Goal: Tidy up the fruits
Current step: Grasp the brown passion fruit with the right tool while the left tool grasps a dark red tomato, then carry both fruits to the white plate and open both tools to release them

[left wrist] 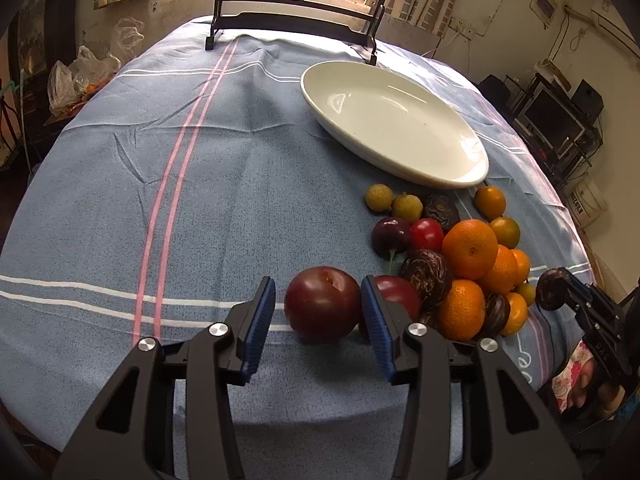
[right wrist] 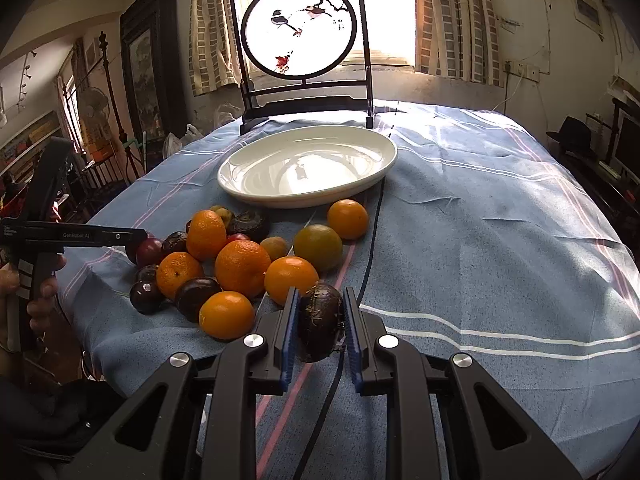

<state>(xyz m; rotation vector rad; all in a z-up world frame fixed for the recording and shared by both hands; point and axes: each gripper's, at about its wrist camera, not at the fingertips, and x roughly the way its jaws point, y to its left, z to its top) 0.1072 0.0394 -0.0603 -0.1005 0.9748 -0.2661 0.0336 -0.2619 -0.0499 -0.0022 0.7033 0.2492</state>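
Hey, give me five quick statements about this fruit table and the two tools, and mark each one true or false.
1. The white plate holds three oranges. False: no fruit lies in it.
2. The right tool grips a dark wrinkled fruit. True.
3. The left tool is shut on an orange. False: it is open around a dark red plum.
4. The fruit pile lies on the striped blue cloth. True.
5. A framed round screen stands behind the plate. True.

left hand-held gripper [left wrist: 320, 312] | black frame | blue ribbed pads [left wrist: 260, 320] | silver screws
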